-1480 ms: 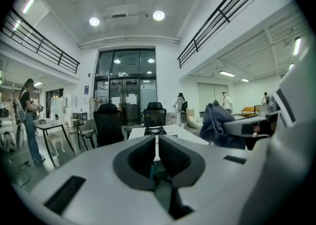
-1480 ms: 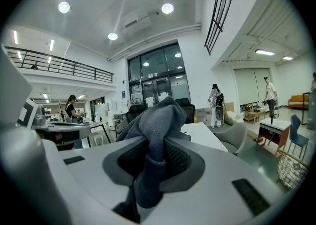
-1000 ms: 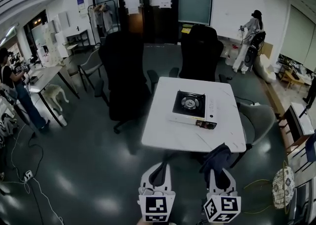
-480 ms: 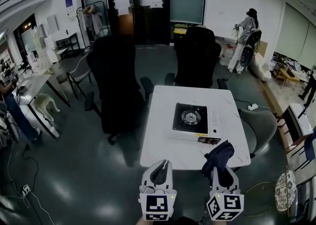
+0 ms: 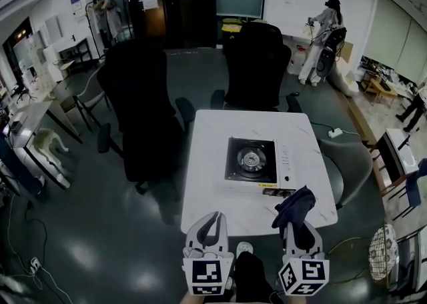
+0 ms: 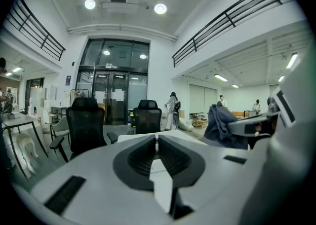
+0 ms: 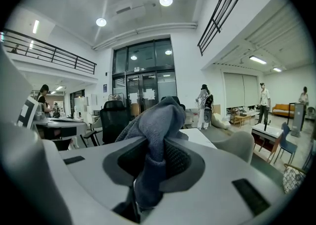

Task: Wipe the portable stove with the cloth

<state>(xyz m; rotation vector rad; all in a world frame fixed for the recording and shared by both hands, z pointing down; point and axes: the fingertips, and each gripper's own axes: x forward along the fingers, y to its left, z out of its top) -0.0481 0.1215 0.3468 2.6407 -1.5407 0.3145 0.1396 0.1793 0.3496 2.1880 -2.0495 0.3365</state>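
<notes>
While the portable stove (image 5: 257, 163) sits right of centre on the white table (image 5: 207, 183), the right gripper (image 5: 295, 228) clamps the dark blue cloth (image 5: 293, 206) at the table's near edge; left gripper (image 5: 212, 221) jaws together, empty; black office chairs (image 5: 257, 63) beyond; dark glossy floor (image 5: 100, 243).

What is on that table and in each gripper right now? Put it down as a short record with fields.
Stove: on the white table, right of centre, burner showing
Cloth: dark, bunched, by the stove's near right corner
Left gripper: jaws together, nothing between them
Right gripper: clamped on the cloth
Wiping: not yet begun
</notes>
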